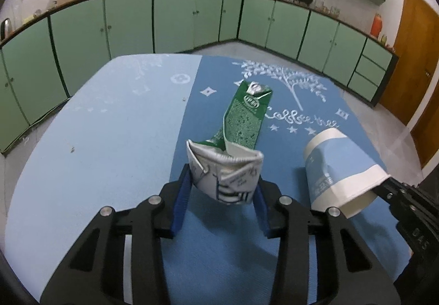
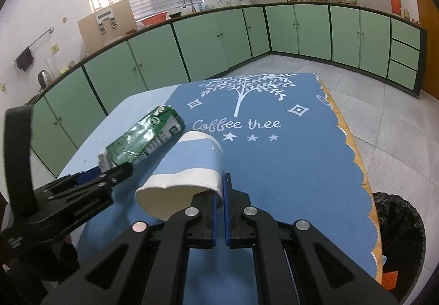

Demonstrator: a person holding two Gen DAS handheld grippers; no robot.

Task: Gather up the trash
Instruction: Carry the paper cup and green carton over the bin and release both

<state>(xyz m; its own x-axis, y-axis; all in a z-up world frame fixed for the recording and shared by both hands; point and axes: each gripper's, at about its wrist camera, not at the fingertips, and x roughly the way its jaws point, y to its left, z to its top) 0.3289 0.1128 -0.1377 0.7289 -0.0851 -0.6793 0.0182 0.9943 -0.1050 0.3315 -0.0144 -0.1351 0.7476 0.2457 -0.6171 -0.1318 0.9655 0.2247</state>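
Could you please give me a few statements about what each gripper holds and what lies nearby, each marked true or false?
1. The left gripper has its jaws around the crumpled end of the green carton. True.
2. The right gripper is empty. False: its jaws pinch the rim wall of the paper cup.
3. The paper cup stands upright on the blue mat. False: it is tipped on its side in the jaws.
4. A bin with a black bag sits beside the table. True.
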